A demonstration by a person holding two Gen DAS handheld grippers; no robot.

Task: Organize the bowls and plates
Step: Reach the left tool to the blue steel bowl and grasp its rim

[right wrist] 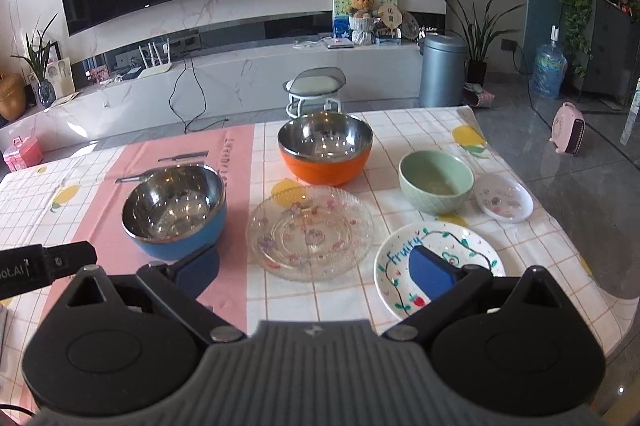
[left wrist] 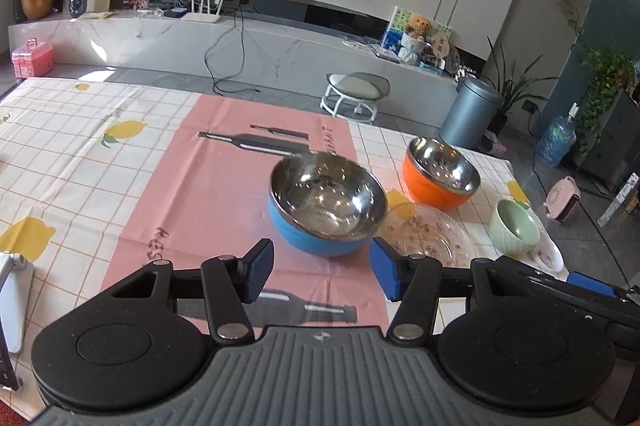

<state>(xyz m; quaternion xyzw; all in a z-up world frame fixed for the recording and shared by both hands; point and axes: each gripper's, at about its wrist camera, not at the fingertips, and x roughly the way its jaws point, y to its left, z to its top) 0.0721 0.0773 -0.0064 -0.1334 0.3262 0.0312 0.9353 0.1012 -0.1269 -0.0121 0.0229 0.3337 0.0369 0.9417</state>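
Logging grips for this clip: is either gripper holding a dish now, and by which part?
Nothing is held: left gripper and right gripper are both open and empty.

The white plate (right wrist: 439,268) at about 4 o'clock on the table says "Fruity" in blue letters. Words on the pink mat (right wrist: 176,162) are too blurry to read.

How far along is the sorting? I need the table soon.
Nothing looks stacked yet: blue bowl, orange bowl, green bowl, glass plate, Fruity plate and small dish all sit apart. Left gripper and right gripper are open, empty. All grouping remains.
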